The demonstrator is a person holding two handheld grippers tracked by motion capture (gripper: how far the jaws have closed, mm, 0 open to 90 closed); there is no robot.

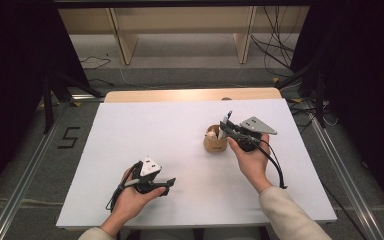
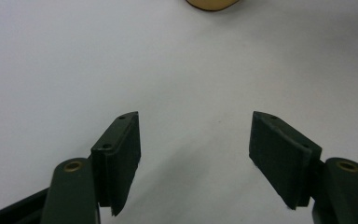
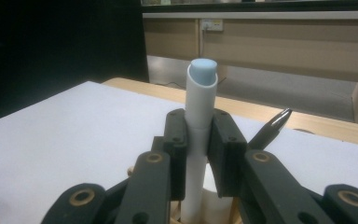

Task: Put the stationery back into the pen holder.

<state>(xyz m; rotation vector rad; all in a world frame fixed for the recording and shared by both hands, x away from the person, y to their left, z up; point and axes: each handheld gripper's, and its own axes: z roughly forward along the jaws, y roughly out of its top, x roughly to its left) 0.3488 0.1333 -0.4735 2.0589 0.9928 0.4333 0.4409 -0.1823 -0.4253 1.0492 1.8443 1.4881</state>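
One broad white rectangular desk [image 1: 190,200] is carrying everything here, with a strip of pale wood showing along its far edge. The person's two forearms are coming in from the near side, each hand gripping a black two-jaw tool. The right gripper [image 1: 228,129] is hovering right of centre, directly over a small round tan wooden cup [image 1: 215,145] that is standing upright on the desk. Its jaws are clenching a slim light-grey tube with a pale blue tip [image 3: 200,121], which is standing upright in the cup; in the right gripper view the tube is rising between the two black pads, its blue end pointing up above them. A dark pen with a silvery tip [image 3: 271,128] is leaning out to the right just beside that tube, seemingly from the same cup. Something small and whitish is also sitting in the cup, too small to identify. The left gripper [image 1: 169,186] is resting low near the front left of the desk, well apart from the cup. Its jaws are standing released, spread wide over bare white surface and grasping nothing.
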